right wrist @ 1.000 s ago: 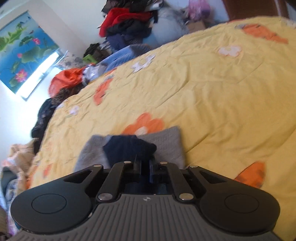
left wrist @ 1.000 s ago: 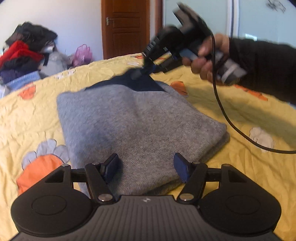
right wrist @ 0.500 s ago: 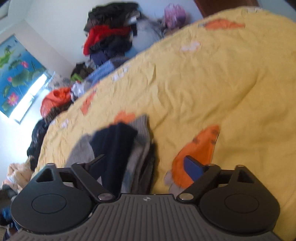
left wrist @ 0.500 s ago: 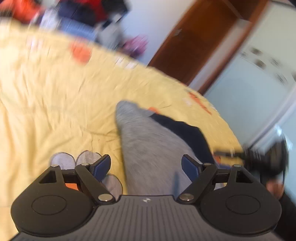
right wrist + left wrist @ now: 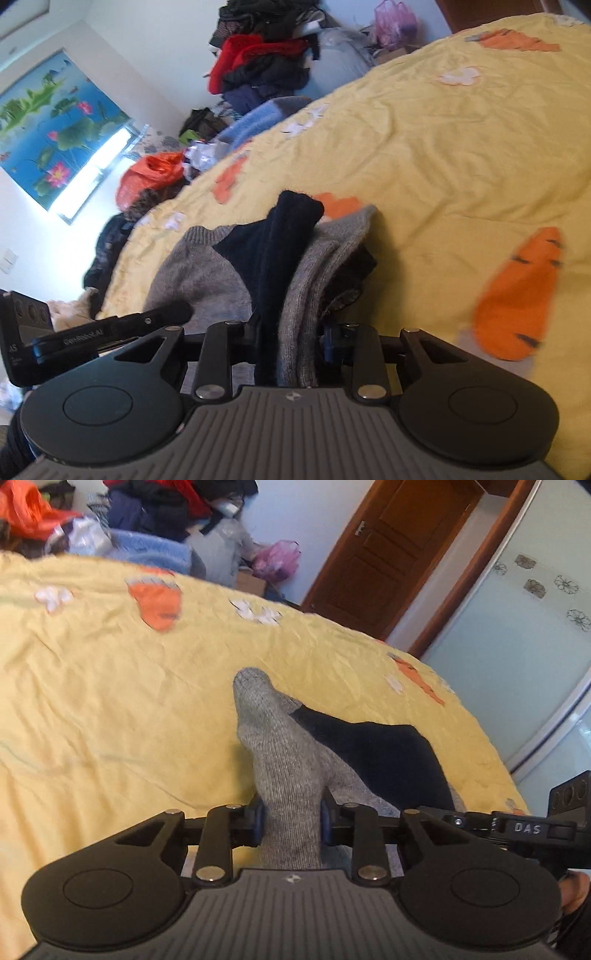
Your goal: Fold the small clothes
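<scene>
Between the two pads of the left gripper (image 5: 291, 818) a bunched ridge of the grey sweater (image 5: 284, 760) is being pinched, the jaws closing on the knit with the cloth filling the gap from pad to pad. Just right of that ridge the sweater's navy panel (image 5: 373, 753) is lying slack, and past it the tip of the right gripper (image 5: 291, 338) is reaching in from the right edge of the left wrist view. That right gripper is also closing, its jaws squeezing a thick stack of layers at the sweater's near edge: the navy part (image 5: 275, 254) against the left pad and several grey folds (image 5: 314, 273) against the right one. Beyond the sweater the yellow bedspread (image 5: 110, 701) with its orange and white prints is stretching away wrinkled, and well behind the sweater a heap of loose clothes (image 5: 266, 59) is sitting at the far side of the bed. The risk I am judging from here lies in the uneven bites: the right gripper is holding many layers while the left is holding what looks like fewer, so a lift may be dragging one side higher and letting inner layers slide out, undoing the fold. Knit cloth is stretching easily, so a hard pull apart is likely skewing the edges. Either pinch may also be catching the bedspread beneath the sweater, though I cannot tell that here.
</scene>
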Demonstrator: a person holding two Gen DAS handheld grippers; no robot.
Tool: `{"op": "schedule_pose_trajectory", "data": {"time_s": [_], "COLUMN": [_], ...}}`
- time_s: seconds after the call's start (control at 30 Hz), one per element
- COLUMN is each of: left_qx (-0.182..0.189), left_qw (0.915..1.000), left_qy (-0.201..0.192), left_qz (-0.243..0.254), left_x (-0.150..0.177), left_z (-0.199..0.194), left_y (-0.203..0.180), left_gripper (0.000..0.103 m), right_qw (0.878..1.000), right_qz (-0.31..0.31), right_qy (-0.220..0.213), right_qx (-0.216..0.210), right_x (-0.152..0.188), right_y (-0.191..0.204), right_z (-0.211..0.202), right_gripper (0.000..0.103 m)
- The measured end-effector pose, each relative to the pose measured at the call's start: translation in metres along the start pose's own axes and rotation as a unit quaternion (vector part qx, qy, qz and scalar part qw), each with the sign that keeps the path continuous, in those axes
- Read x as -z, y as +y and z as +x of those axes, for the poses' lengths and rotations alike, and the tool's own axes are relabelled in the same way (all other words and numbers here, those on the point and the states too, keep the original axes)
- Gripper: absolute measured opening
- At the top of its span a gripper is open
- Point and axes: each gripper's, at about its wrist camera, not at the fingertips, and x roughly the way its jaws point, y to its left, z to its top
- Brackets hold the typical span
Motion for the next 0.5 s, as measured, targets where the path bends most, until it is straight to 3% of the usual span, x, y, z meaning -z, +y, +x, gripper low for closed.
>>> {"op": "schedule_pose_trajectory", "data": {"time_s": [0.1, 0.2, 0.23, 0.3, 0.37, 0.4, 0.5], "left_qx": [-0.046, -0.076, -0.074, -0.052, -0.031, -0.020, -0.005], "left_qw": [0.9988, 0.9970, 0.9971, 0.9981, 0.9975, 0.9969, 0.9976], "left_qy": [-0.014, 0.010, 0.017, -0.011, -0.034, -0.040, -0.020], "left_qz": [-0.004, 0.009, 0.001, -0.031, -0.055, -0.064, -0.067], "left_x": [-0.016, -0.015, -0.009, 0.003, 0.017, 0.026, 0.050], "left_z": [-0.005, 0.009, 0.012, -0.005, -0.029, -0.039, -0.055], "left_y": [0.022, 0.043, 0.051, 0.061, 0.064, 0.065, 0.056], "left_gripper": [0.028, 0.033, 0.038, 0.042, 0.058, 0.071, 0.072], "right_qw": [0.999, 0.999, 1.000, 0.999, 0.999, 0.999, 0.999], "right_qz": [0.021, 0.030, 0.025, 0.027, 0.039, 0.029, -0.006], "right_qy": [0.005, 0.013, 0.014, 0.021, 0.027, 0.029, 0.042], "right_qx": [-0.029, -0.018, 0.001, 0.022, 0.009, 0.012, 0.020], "right_x": [-0.004, -0.002, -0.001, 0.004, 0.010, 0.014, 0.033], "right_y": [0.018, 0.028, 0.029, 0.025, 0.020, 0.020, 0.020], "right_z": [0.026, 0.058, 0.065, 0.069, 0.056, 0.046, 0.018], "right_gripper": [0.036, 0.037, 0.040, 0.054, 0.059, 0.065, 0.071]}}
